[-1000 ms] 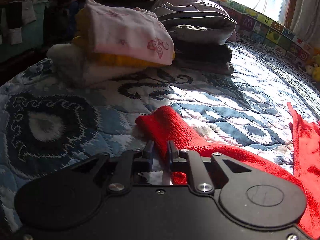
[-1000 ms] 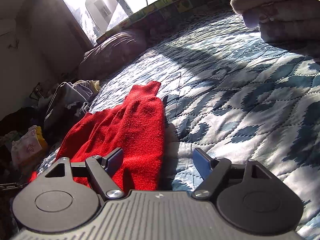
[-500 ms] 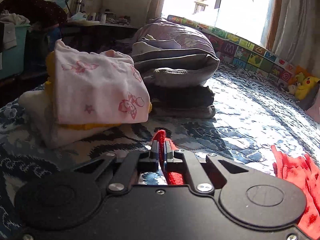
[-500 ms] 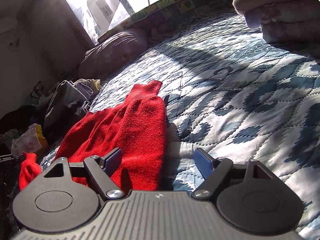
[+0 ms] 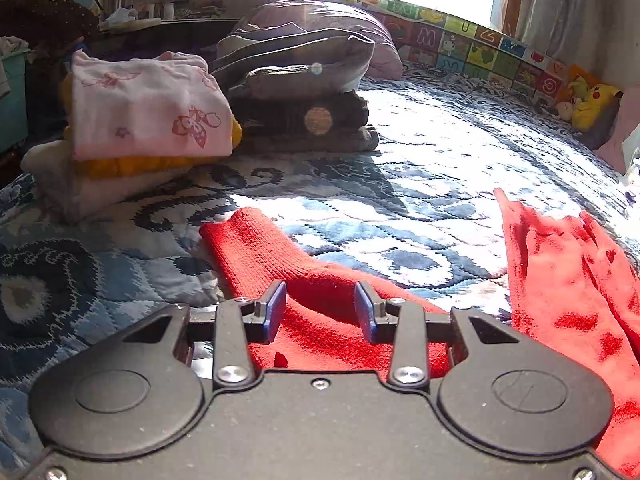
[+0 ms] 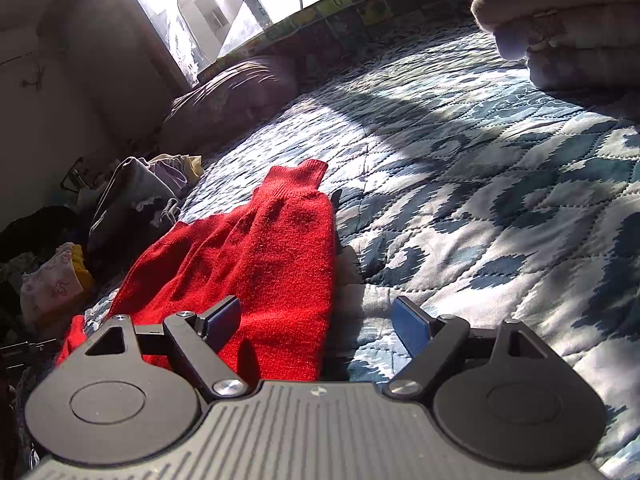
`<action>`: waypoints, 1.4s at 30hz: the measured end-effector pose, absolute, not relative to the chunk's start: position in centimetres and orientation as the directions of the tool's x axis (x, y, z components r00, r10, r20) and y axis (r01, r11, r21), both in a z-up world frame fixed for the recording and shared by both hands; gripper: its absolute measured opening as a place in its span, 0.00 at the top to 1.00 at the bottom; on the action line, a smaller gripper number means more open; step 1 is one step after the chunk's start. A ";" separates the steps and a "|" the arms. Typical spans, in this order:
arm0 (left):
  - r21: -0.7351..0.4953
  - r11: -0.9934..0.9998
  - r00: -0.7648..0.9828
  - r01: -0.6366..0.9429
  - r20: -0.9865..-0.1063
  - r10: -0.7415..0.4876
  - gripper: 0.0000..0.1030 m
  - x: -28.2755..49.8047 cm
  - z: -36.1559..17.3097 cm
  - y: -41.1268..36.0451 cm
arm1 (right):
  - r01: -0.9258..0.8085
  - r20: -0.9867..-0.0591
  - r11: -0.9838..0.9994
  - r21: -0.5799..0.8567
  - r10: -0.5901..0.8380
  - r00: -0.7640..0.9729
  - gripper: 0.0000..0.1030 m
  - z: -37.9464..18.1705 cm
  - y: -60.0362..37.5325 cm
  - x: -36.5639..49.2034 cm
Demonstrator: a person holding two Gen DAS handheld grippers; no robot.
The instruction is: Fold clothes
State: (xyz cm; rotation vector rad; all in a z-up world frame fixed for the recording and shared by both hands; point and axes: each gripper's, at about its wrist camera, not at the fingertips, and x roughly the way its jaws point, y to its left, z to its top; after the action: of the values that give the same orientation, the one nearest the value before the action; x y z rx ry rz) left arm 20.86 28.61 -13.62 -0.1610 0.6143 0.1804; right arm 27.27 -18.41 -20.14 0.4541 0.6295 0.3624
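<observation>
A red knit sweater (image 5: pixel 288 264) lies on the blue patterned quilt (image 5: pixel 420 184). In the left wrist view one sleeve stretches away from my left gripper (image 5: pixel 320 308), which is open, its blue pads either side of the sleeve, apart from the fabric. More red fabric (image 5: pixel 568 280) lies at the right. In the right wrist view the red sweater (image 6: pixel 260 256) lies flat with a sleeve cuff pointing away; my right gripper (image 6: pixel 316 320) is open over its right edge, holding nothing.
Folded clothes stand in two piles: a pink and yellow stack (image 5: pixel 148 120) and a grey and dark stack (image 5: pixel 300 92). A colourful alphabet mat (image 5: pixel 480 48) lines the window wall, with plush toys (image 5: pixel 588 96). More folded clothes (image 6: pixel 560 20) lie far right; a bag (image 6: pixel 136 196) sits left.
My left gripper was shut on the red sleeve and lifting it; now it has opened, and the sleeve lies on the quilt. The right gripper has stayed open and barely moved.
</observation>
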 end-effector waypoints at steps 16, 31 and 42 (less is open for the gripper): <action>-0.529 0.827 0.873 -0.191 -0.476 -0.103 0.31 22.2 -14.3 21.5 | -0.165 -0.405 0.771 0.615 0.489 0.773 0.35 -19.4 -20.1 33.6; -0.511 0.849 0.845 -0.133 -0.506 -0.172 0.03 24.6 -16.2 19.1 | -0.286 -0.421 0.808 0.516 0.530 0.736 0.96 -18.8 -17.6 36.8; -0.638 0.758 0.848 -0.136 -0.470 -0.244 0.01 24.3 -16.2 20.7 | -0.231 -0.416 0.751 0.619 0.563 0.714 0.41 -19.9 -18.9 37.4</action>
State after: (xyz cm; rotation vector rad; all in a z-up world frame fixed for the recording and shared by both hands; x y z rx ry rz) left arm 24.33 20.73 -16.19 -0.7175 0.5674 -0.0623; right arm 37.42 -18.88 -19.86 0.5672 0.6332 0.4670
